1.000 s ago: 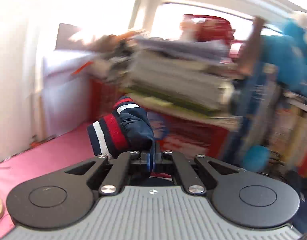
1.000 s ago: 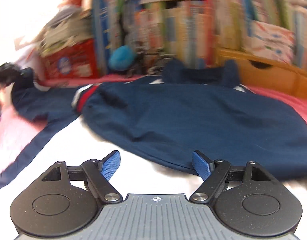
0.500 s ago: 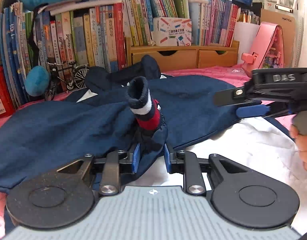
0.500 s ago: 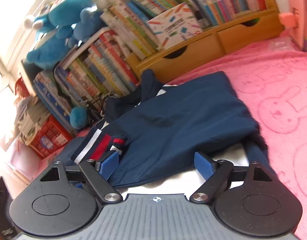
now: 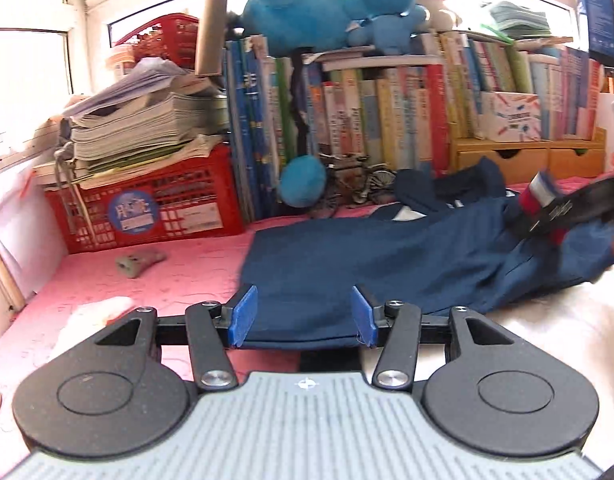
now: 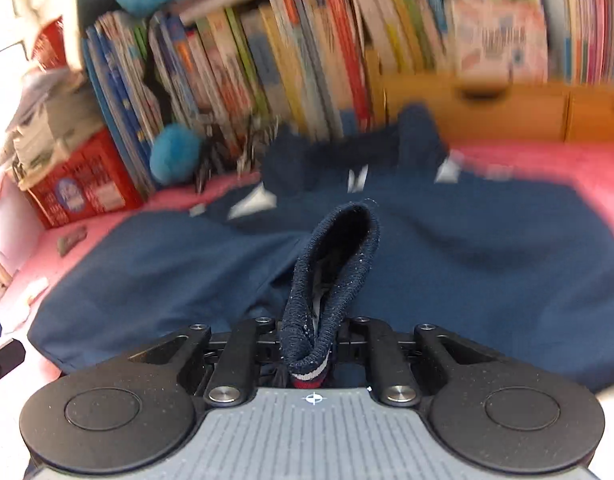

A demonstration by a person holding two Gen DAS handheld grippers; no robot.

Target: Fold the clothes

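Spread flat over a pink embossed fabric surface [image 5: 179, 276] in front of a packed row of upright books [image 5: 387, 112]: a smooth navy-blue woven jacket [image 5: 367, 264]. Closing on its ribbed knit cuff [image 6: 335, 264], navy with red and white stripes, standing up as an open oval loop: the right gripper [image 6: 313, 344], black linkage arms drawn nearly together, cuff pinched between the jaws. Opening just above the jacket's near hem: the left gripper [image 5: 303, 318], blue rubbery pads [image 5: 243, 316] spread apart, cloth lying under the gap but not pressed.
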